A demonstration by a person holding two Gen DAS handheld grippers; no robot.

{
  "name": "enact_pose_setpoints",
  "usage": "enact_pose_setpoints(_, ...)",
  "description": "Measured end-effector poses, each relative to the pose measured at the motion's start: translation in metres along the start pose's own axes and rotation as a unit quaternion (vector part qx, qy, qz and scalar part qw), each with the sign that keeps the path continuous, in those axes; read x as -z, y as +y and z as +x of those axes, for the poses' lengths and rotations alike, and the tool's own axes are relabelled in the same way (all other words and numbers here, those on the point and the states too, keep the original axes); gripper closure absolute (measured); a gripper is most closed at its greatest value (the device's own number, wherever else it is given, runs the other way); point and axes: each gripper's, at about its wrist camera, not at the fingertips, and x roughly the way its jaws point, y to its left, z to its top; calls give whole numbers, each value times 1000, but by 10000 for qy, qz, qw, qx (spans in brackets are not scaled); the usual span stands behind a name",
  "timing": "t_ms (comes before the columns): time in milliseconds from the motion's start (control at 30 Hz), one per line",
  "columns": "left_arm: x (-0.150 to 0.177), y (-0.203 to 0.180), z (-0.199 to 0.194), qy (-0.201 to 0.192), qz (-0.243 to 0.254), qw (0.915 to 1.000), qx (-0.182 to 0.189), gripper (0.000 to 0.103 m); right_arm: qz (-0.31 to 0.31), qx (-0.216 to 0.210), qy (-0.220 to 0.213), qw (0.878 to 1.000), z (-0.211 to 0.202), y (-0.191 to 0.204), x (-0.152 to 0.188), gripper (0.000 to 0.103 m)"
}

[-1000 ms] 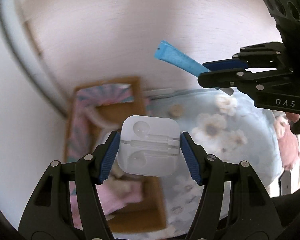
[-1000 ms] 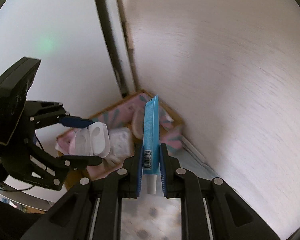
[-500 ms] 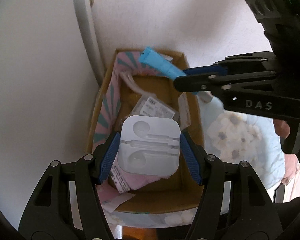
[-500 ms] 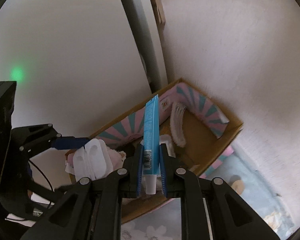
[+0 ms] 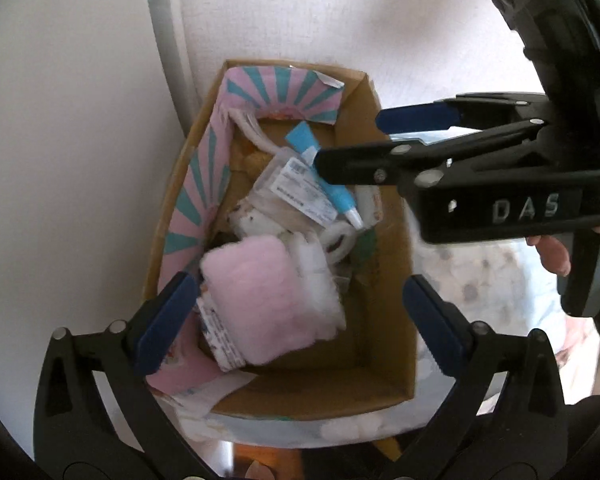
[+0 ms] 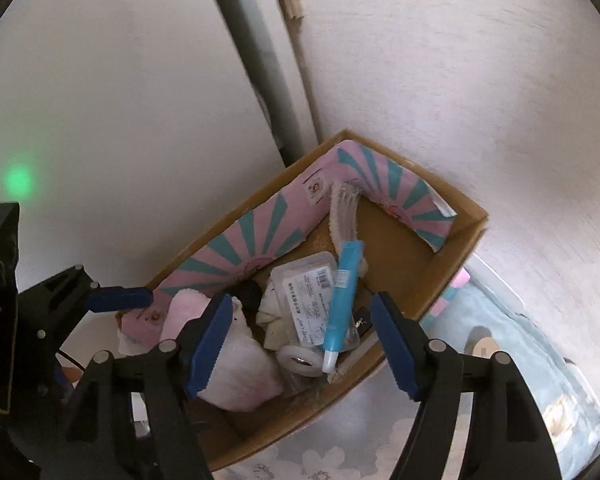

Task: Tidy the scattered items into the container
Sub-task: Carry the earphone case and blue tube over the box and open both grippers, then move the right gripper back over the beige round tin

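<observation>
An open cardboard box (image 5: 384, 292) (image 6: 466, 236) with a pink-and-teal striped liner stands in the corner against the wall. A blue tube (image 5: 334, 194) (image 6: 342, 300) lies loose inside it, on top of a clear labelled packet (image 5: 300, 192) (image 6: 306, 300). My left gripper (image 5: 300, 308) hangs open over the box with nothing between its fingers. My right gripper (image 6: 302, 332) is open above the tube, apart from it. A blurred white shape (image 5: 314, 276) lies beside a pink fluffy cloth (image 5: 256, 296); I cannot tell whether it is the white case.
The box also holds a white brush (image 6: 342, 216) and a white ring-shaped item (image 6: 300, 358). It stands on a pale blue floral cloth (image 6: 496, 364). A grey pipe (image 6: 256, 60) runs up the wall corner behind it. A person's hand (image 5: 552, 252) grips the right tool.
Both grippers have opened. The blue tube left the right gripper and now lies in the box. The white case is gone from the left gripper's fingers.
</observation>
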Motion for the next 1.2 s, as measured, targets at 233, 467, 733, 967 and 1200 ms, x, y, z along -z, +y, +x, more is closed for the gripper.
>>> enact_pose_setpoints(233,0,-8,-13,-109,105,9995,-293,0,90,294,-241,9992,-27,-13,6,35)
enact_pose_setpoints(467,1,-17,-32,-351,-20,9987,-378,0,254,411,-461,9978,-53,-27,21,35)
enact_pose_setpoints(733,-5,-27,-43,-491,-69,9983,-311,0,599,538,-646,9947,-81,-55,47,35)
enact_pose_setpoints(967,-8,-37,-40,-483,-120,9984,-277,0,770,627,-859,9913,-99,-75,65,35)
enact_pose_setpoints(1200,-7,-44,-38,-464,-172,9984,-269,0,928,737,-912,9888,-103,-90,80,35)
